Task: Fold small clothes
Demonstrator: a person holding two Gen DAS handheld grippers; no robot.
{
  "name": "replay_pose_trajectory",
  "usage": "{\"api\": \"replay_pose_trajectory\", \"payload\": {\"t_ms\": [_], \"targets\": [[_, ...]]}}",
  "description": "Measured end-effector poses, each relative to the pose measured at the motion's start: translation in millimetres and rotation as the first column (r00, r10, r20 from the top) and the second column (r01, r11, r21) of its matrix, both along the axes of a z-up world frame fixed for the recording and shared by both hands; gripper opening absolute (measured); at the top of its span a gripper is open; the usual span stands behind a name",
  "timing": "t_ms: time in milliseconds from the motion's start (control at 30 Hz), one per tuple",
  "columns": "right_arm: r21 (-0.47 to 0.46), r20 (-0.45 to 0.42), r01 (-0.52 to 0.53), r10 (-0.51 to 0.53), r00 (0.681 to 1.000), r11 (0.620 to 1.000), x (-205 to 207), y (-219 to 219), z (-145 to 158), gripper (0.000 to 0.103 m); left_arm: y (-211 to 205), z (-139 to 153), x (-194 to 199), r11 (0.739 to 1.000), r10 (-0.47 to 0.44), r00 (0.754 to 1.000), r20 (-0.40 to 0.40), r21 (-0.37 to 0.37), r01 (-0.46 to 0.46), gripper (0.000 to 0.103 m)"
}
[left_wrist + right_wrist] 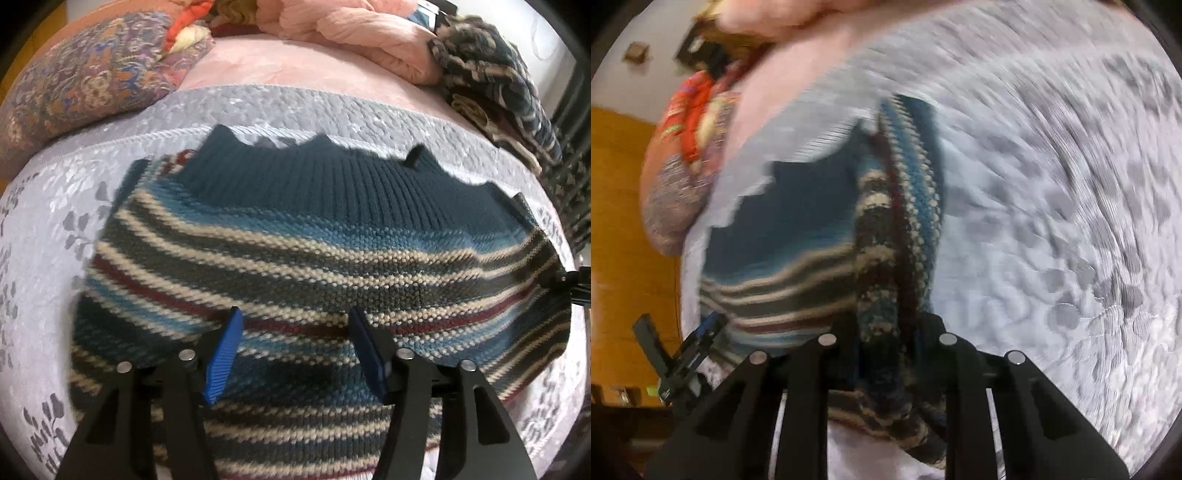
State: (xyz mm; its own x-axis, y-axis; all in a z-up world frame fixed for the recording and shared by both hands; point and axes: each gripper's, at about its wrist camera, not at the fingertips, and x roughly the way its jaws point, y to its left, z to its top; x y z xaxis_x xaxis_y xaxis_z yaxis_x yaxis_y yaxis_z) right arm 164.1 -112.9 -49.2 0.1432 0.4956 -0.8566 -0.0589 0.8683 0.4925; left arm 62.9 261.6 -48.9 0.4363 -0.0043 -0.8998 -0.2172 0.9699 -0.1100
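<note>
A small knit sweater [295, 236], striped in teal, cream, dark grey and maroon with a dark teal ribbed band at its far edge, lies spread on a lilac floral bedspread [258, 107]. My left gripper [295, 321] hovers open over the near part of the sweater, with nothing between its blue pads [225, 354]. In the right wrist view, which is motion-blurred, my right gripper [886, 332] is shut on a bunched edge of the sweater [886, 229], and the fabric hides its pads. This right gripper [569, 286] shows at the sweater's right edge in the left wrist view.
A paisley cushion [81, 85] lies at the far left. Pink bedding [351, 29] and a dark patterned garment [509, 88] are piled at the back right. The left gripper [694, 350] appears near the bed's edge, with an orange wall [624, 221] beyond.
</note>
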Motion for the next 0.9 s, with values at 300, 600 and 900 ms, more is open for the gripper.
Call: {"api": "replay_pose_trajectory", "payload": {"t_ms": [300,600,900], "targets": [[-0.033,0.078,-0.178,0.181,0.981,0.983,-16.9,109.4,76.0,0.019,47.3,29.5,-26.0,0.998,0.060,0.997,0.040,-0.036,-0.059,0.058],[-0.077,0.090,-0.330,0.336,0.938,0.941,-26.1,219.1,80.6,0.018,81.1,39.1,-50.8,0.993,0.103,0.993,0.057,-0.069,-0.099,0.058],[-0.138,0.024,-0.364,0.370,0.929,0.921,-30.0,272.2,40.1,0.018,100.4,41.4,-61.5,0.988,0.127,0.990,0.065,-0.094,-0.120,0.058]]}}
